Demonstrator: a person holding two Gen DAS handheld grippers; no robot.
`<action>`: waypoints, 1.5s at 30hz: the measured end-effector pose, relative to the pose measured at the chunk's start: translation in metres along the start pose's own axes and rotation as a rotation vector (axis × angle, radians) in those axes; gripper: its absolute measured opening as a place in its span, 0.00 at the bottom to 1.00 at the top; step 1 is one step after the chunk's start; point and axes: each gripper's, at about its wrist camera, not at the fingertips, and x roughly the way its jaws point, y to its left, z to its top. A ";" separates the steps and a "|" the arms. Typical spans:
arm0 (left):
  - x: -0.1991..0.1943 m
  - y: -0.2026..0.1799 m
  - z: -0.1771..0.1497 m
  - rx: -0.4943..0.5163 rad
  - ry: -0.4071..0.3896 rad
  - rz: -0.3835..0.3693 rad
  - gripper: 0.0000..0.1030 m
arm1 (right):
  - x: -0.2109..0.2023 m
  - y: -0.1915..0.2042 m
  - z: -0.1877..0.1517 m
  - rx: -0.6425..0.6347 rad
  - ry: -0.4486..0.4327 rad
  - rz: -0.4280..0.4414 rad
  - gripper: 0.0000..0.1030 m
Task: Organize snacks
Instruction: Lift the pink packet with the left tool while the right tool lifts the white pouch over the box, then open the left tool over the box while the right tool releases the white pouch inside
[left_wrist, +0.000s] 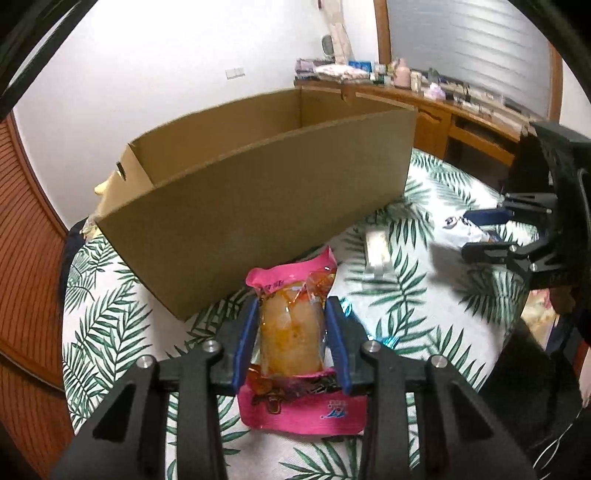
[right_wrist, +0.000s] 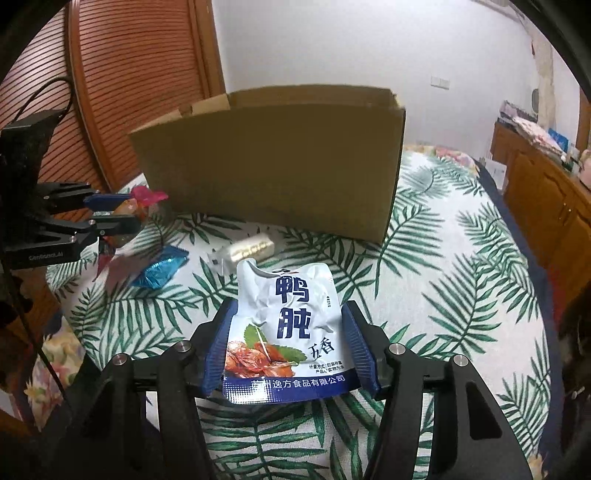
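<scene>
A pink snack packet sits pinched between the narrow-set jaws of the left gripper, lifted above the leaf-print surface. The right gripper, jaws set wider, clasps a white-and-blue pouch by its edges. Beyond both jaws stands an open cardboard box; a blue wrapper and a small pale packet lie between.

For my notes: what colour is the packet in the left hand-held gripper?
Pink packet, clear middle; left wrist view.
</scene>
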 end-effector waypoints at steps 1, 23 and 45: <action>-0.004 -0.001 0.002 -0.003 -0.016 0.000 0.33 | -0.003 0.000 0.002 0.002 -0.008 -0.001 0.57; -0.040 0.011 0.091 -0.083 -0.267 0.016 0.34 | -0.064 0.013 0.084 -0.128 -0.198 -0.035 0.57; 0.040 0.086 0.136 -0.154 -0.242 0.009 0.34 | 0.021 -0.002 0.163 -0.168 -0.182 -0.023 0.57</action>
